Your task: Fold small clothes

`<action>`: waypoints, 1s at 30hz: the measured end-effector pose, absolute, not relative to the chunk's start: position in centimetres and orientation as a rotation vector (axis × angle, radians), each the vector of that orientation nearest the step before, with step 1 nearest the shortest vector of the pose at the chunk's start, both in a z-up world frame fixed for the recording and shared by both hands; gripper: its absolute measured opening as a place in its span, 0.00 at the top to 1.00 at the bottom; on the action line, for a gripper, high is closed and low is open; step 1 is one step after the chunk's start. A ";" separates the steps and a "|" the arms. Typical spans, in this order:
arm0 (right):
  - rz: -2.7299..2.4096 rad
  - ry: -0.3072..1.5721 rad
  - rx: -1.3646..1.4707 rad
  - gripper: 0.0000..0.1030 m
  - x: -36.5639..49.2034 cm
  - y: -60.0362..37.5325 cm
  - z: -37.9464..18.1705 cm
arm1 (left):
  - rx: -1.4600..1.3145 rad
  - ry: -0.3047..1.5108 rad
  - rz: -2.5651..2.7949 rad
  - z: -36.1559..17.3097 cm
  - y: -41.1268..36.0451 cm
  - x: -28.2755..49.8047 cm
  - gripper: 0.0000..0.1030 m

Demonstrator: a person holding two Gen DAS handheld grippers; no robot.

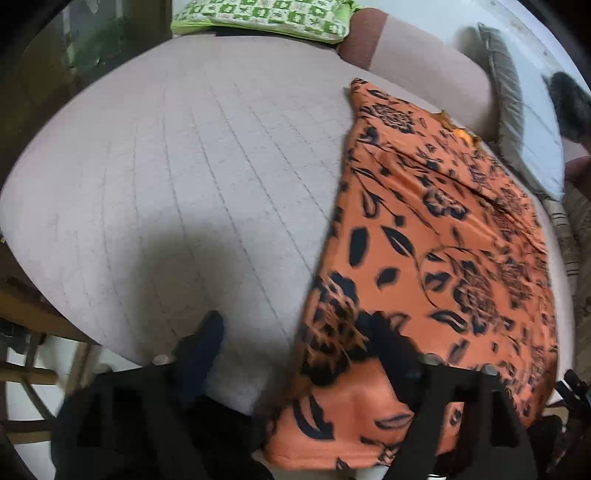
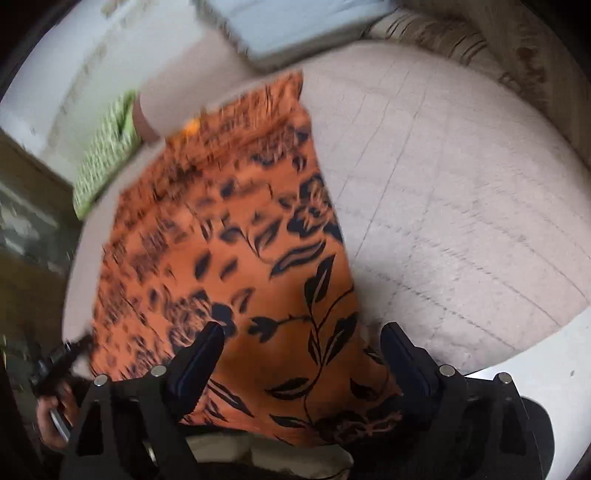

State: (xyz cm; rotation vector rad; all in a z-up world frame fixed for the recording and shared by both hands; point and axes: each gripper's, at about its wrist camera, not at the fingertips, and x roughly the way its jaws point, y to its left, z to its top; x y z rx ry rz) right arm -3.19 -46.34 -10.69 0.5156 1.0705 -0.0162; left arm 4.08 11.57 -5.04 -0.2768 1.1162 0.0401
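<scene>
1. Quilted pinkish mattress (image 1: 184,166) fills both views, a green checked pillow (image 1: 266,16) at 12 o'clock in the left one.
2. Orange black-flowered garment (image 1: 424,240) lies flat at 3 o'clock.
3. Left gripper (image 1: 295,343) and right gripper (image 2: 303,343) both stand apart over its near hem, clamping nothing.

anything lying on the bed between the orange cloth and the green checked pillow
Nothing: bare quilted cover separates the orange cloth from the green pillow, clearest in the left wrist view.
</scene>
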 end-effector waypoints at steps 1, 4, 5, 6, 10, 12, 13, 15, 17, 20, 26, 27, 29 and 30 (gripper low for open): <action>-0.018 1.074 0.516 0.14 -3.3 -46.2 -10.8 | -0.275 1.121 0.018 -5.3 11.2 3.5 0.20; 0.001 1.097 0.546 0.14 -4.0 -46.0 -11.7 | -0.209 1.133 -0.034 -6.4 9.0 2.6 0.20; 0.006 1.120 0.544 0.14 -4.2 -45.9 -12.3 | -0.136 1.136 -0.038 -7.0 8.0 2.4 0.22; 0.007 1.142 0.538 0.15 -4.0 -45.6 -12.9 | -0.057 1.141 -0.021 -7.4 7.1 2.6 0.33; 0.052 1.150 0.550 0.93 -4.1 -45.4 -12.2 | -0.049 1.113 -0.091 -5.9 5.5 2.9 0.94; 0.022 1.077 0.546 0.93 -4.9 -45.9 -10.2 | -0.061 1.042 -0.091 -3.8 5.5 1.8 0.94; 0.014 1.068 0.578 0.93 -5.0 -46.5 -10.0 | -0.076 1.037 -0.088 -3.8 5.5 2.1 0.94; -0.027 1.126 0.637 0.84 -4.8 -47.4 -11.8 | -0.136 1.112 -0.058 -5.6 6.5 3.0 0.85; -0.068 1.217 0.640 0.68 -4.7 -47.5 -14.0 | -0.192 1.186 -0.043 -8.0 7.3 3.5 0.77; 0.014 1.115 0.634 0.26 -5.6 -46.4 -11.5 | -0.216 1.178 -0.058 -6.7 8.0 2.3 0.24; -0.018 1.200 0.568 0.24 -4.5 -45.0 -13.2 | -0.085 1.166 -0.065 -6.8 6.8 1.4 0.60; -0.004 1.176 0.567 0.48 -4.7 -44.7 -12.7 | -0.093 1.159 -0.099 -6.4 6.7 1.1 0.94; 0.042 1.135 0.646 0.93 -5.1 -44.9 -11.8 | -0.105 1.137 -0.122 -5.2 6.5 0.6 0.94; 0.057 1.114 0.649 0.93 -5.3 -44.8 -11.3 | -0.107 1.119 -0.128 -4.7 6.4 0.6 0.94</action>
